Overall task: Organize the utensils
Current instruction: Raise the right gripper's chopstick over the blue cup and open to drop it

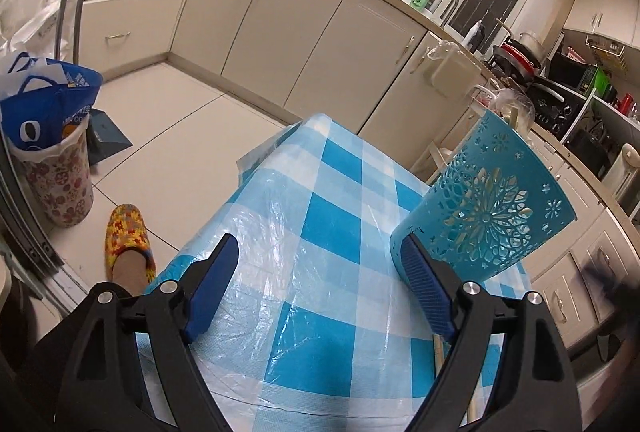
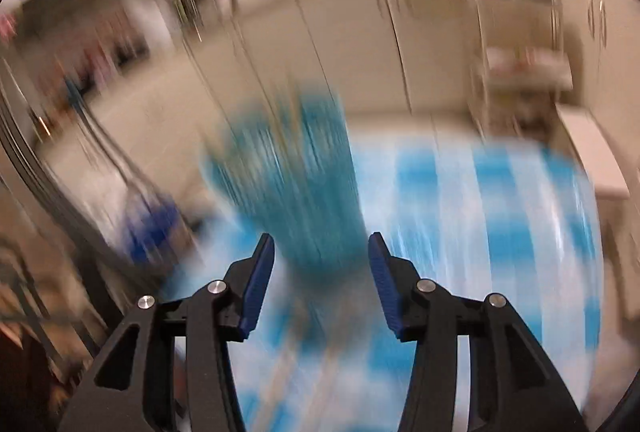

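The left gripper (image 1: 320,260) stands wide apart over the table (image 1: 332,191), which wears a blue-and-white checked cloth under clear plastic, and nothing lies between its blue pads. Just beyond its right-hand finger, the teal perforated utensil holder (image 1: 488,207) stands on the table's right part, leaning in the fisheye view; whether the finger touches its base cannot be told. A pale stick-like thing (image 1: 438,348) peeks out beside that finger, too hidden to name. On the floor to the left sit a patterned slipper (image 1: 128,236) and a flowered bin (image 1: 64,187) stuffed with blue bags.

The right wrist view is heavily smeared (only colours survive). There the right gripper (image 2: 321,252) shows its jaws partly parted and empty, with the teal holder (image 2: 296,191) ahead of them on the checked cloth.
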Demonstrator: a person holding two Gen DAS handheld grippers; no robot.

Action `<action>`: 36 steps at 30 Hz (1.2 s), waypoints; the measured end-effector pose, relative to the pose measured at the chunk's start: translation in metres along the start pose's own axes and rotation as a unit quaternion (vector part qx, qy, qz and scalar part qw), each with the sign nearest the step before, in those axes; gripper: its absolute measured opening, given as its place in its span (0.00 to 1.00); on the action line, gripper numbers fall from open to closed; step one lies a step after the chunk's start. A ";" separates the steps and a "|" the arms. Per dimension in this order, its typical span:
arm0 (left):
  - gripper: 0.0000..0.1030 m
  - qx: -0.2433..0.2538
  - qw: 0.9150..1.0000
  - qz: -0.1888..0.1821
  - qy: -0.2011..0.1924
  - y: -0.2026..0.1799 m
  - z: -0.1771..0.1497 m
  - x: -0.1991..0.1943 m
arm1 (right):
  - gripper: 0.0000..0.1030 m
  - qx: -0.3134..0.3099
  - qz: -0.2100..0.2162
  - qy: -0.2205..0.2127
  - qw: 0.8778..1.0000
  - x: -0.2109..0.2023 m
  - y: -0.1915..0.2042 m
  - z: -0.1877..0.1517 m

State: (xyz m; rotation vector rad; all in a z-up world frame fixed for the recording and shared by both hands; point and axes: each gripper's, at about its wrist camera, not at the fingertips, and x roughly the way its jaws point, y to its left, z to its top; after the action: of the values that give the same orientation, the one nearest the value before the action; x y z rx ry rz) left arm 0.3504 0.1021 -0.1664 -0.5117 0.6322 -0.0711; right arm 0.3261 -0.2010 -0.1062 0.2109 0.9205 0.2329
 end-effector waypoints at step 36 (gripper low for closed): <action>0.79 -0.016 1.000 -0.018 0.000 0.002 -0.003 0.004 | 0.11 -0.019 -0.035 -0.309 0.950 0.010 0.067 0.132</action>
State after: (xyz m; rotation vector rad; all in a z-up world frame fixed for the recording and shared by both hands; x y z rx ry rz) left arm 0.3515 0.1013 -0.1714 -0.5535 0.6247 -0.0943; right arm 0.4311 -0.1445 -0.0177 0.1992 0.2997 0.1059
